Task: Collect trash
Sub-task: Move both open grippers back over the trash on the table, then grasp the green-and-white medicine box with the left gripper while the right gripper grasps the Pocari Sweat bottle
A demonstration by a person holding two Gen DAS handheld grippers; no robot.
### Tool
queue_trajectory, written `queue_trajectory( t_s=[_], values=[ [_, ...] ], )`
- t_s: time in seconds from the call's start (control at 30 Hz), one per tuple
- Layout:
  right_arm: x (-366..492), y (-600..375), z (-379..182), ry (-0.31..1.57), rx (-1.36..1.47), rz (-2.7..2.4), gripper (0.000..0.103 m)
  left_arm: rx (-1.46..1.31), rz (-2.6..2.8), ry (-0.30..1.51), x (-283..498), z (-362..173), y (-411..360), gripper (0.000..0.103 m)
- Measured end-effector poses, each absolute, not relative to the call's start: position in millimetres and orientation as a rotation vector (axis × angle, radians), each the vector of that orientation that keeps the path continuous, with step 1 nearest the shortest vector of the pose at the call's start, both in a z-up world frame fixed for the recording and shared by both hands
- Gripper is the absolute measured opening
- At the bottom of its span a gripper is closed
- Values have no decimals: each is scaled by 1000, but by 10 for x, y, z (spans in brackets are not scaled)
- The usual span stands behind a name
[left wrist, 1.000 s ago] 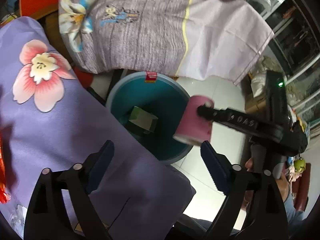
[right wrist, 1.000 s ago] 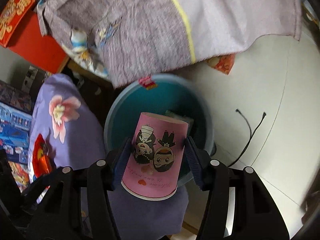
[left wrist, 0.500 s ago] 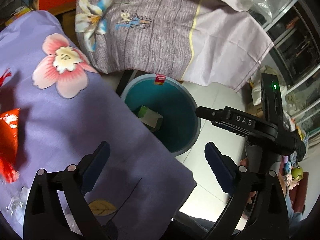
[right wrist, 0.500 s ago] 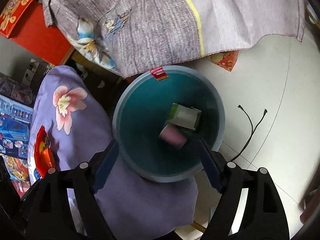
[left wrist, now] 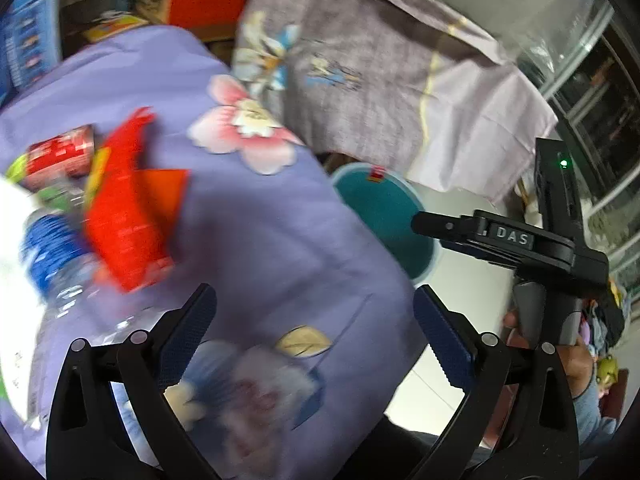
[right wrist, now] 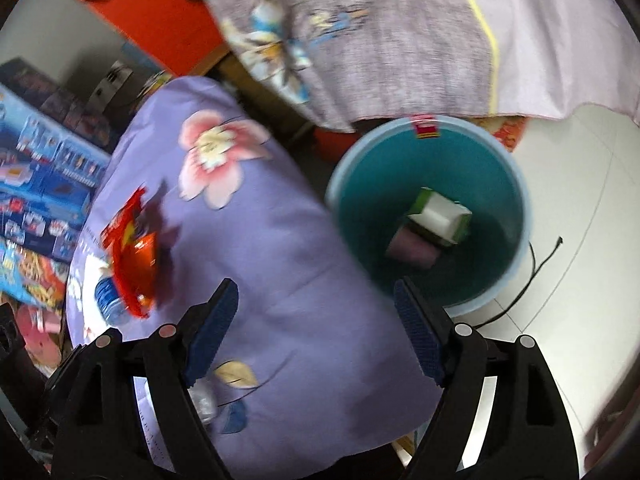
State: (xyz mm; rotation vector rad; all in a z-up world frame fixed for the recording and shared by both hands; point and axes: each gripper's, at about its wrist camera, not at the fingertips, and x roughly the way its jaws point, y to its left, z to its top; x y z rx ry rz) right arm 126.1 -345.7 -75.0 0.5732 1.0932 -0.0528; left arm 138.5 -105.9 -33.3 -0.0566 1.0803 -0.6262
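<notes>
Left wrist view: the left gripper (left wrist: 314, 316) is spread wide and holds nothing; it hangs over the lilac flower-printed cloth (left wrist: 256, 240) that covers the table. The crumpled red foil snack wrapper (left wrist: 128, 208) lies up and to the left of the gripper, well away from the teal round plastic bucket (left wrist: 384, 216) on the far side of the cloth; its long axis seems to run from upper left to lower right, though blur makes this uncertain. Just beside the wrapper, further from the bucket, are a clear plastic bottle with a blue label (left wrist: 52, 252) and a red can (left wrist: 60, 156). I judge that the left gripper is the nearer one to this trash.

Right wrist view: the right gripper (right wrist: 316, 320) is also spread and empty; it sits between the bucket (right wrist: 516, 184) and the wrapper (right wrist: 132, 260). Inside the bucket, a green and white carton (right wrist: 440, 216) rests against a pink paper cup (right wrist: 412, 250); so part of the trash is already collected. The bucket stands on the white tiled floor (right wrist: 580, 168), just beside the cloth edge; a thin black cable (right wrist: 536, 268) lies behind it; a grey-purple draped sheet (right wrist: 380, 40) hangs above the bucket.
</notes>
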Motion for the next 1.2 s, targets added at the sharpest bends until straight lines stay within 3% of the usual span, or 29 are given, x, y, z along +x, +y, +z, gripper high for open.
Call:
queue_trajectory(
  t_s=[0.67,1.2],
  values=[
    [1754,-1258,-245,1170,219,254,80,-172,-335,1001,1268,-507,1335,99],
    [2281,-257,-778,1330,6,330,80,-88,-378,1038,1410,-887,1661,99]
  ],
)
